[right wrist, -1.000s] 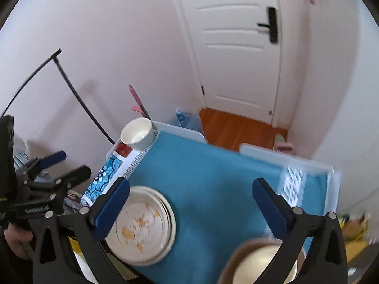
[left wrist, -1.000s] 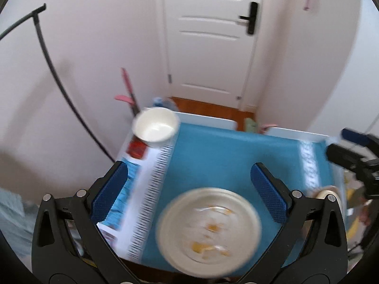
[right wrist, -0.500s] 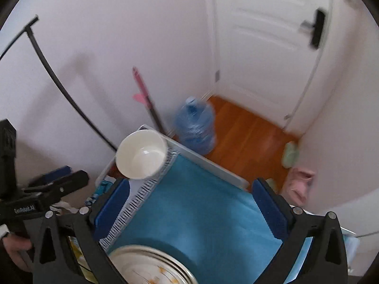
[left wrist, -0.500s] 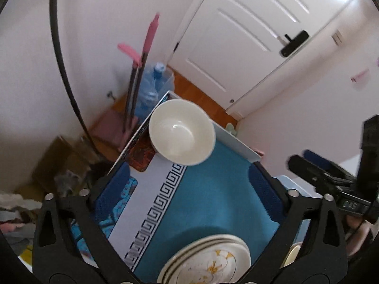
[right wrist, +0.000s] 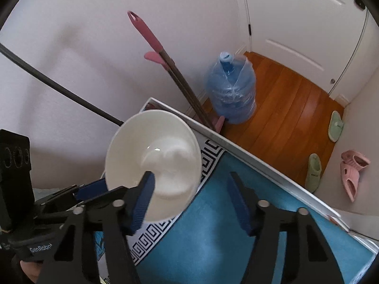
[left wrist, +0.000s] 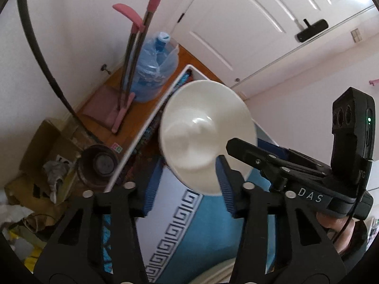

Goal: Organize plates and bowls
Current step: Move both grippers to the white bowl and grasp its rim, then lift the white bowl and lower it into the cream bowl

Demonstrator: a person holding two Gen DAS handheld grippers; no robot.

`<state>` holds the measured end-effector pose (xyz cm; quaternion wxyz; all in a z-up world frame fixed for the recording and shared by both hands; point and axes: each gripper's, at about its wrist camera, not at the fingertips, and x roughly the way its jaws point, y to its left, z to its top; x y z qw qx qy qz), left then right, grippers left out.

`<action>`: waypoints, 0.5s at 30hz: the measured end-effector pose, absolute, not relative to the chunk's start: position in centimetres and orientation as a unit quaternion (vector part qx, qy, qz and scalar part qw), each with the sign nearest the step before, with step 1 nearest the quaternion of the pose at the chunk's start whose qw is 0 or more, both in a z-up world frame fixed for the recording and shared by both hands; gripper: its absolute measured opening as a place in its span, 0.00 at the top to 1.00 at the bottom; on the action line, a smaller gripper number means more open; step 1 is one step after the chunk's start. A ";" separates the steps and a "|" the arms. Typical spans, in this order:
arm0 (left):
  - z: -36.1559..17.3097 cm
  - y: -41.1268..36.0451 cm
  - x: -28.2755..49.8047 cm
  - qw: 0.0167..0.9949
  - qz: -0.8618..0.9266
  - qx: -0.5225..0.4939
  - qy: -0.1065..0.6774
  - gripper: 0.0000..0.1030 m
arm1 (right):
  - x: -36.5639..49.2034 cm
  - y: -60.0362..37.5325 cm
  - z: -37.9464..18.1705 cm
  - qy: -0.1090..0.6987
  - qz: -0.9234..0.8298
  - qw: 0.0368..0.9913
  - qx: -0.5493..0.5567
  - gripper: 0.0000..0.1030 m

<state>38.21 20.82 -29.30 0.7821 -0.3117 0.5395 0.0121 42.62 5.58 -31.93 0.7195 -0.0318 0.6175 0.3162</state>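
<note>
A white bowl (left wrist: 203, 132) stands near the far left corner of the table on a blue cloth (right wrist: 213, 236). My left gripper (left wrist: 188, 161) hangs over it with its jaws closing. The bowl's near side lies between the blue pads, which do not visibly press on it. My right gripper (right wrist: 191, 175) comes in from the other side, also closing. Its left pad (right wrist: 144, 196) is over the bowl's (right wrist: 154, 156) inside and its right pad (right wrist: 239, 203) is out over the cloth, so the rim sits between them. A pale plate rim (left wrist: 213, 273) shows at the bottom edge.
The table's white edge (right wrist: 260, 156) runs just behind the bowl. On the wooden floor beyond stand a blue water jug (right wrist: 232, 90) and a pink-handled mop (right wrist: 151, 37). Slippers (right wrist: 353, 168) lie by the wall. Cardboard boxes (left wrist: 40, 146) sit at the left.
Both grippers have dropped and come forward from over the plates to the bowl, and their jaws have narrowed. The plates have slid almost out of view.
</note>
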 end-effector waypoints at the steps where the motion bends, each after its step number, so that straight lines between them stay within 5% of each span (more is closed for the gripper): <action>1: -29.6 21.0 38.4 0.783 0.016 -0.309 0.540 0.67 | 42.7 5.7 -32.2 0.619 0.316 0.719 -0.031 0.52; 8: -30.8 21.7 38.6 0.781 0.022 -0.305 0.545 0.79 | 43.2 5.6 -33.9 0.628 0.309 0.714 -0.007 0.83; 15: -30.6 21.4 38.5 0.793 0.018 -0.283 0.539 0.79 | 43.3 5.3 -34.2 0.626 0.310 0.715 0.024 0.84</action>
